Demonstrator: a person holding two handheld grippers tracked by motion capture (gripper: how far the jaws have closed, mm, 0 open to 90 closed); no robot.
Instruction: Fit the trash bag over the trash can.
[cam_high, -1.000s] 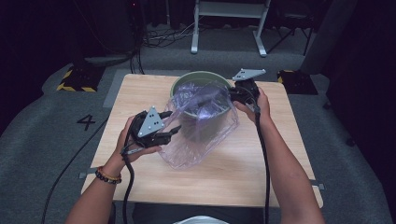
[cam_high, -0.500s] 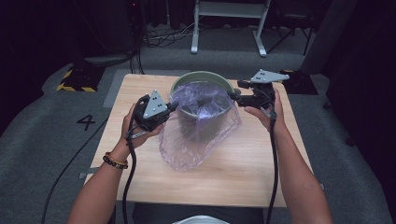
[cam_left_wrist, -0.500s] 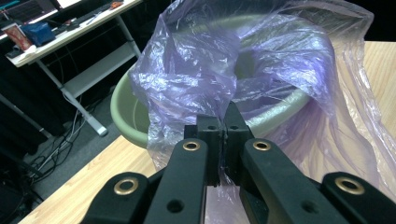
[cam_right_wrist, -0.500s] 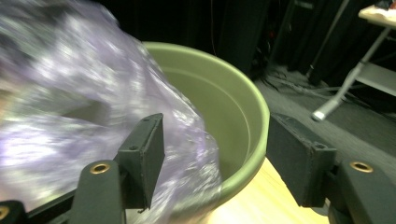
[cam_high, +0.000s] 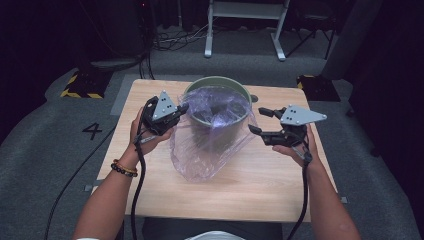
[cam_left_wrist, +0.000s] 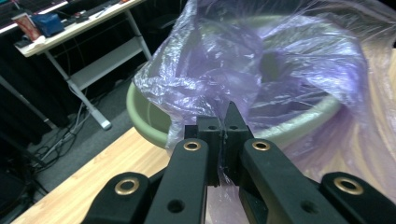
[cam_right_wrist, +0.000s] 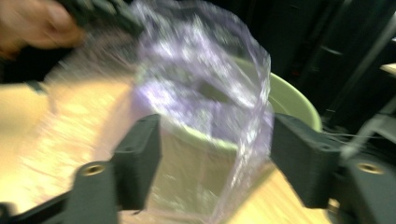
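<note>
Two tools flank the green bucket (cam_high: 218, 107) on the worktop (cam_high: 260, 180). The left tool (cam_high: 181, 109) pinches the purple plastic bag (cam_high: 210, 145) draped over the bucket's rim. The right tool (cam_high: 260, 121), jaws spread and just closing slightly with nothing pinched, hangs just beside the bucket.

The high view looks forward and down from above the person's side, taking in the whole table (cam_high: 150, 95) from some way off. The left gripper view rides close behind its jaws, facing the bag (cam_left_wrist: 261, 60) and bin (cam_left_wrist: 149, 116) at near range. The right gripper view, blurred, faces the same bag and bin from the opposite side. All three views share them.
</note>
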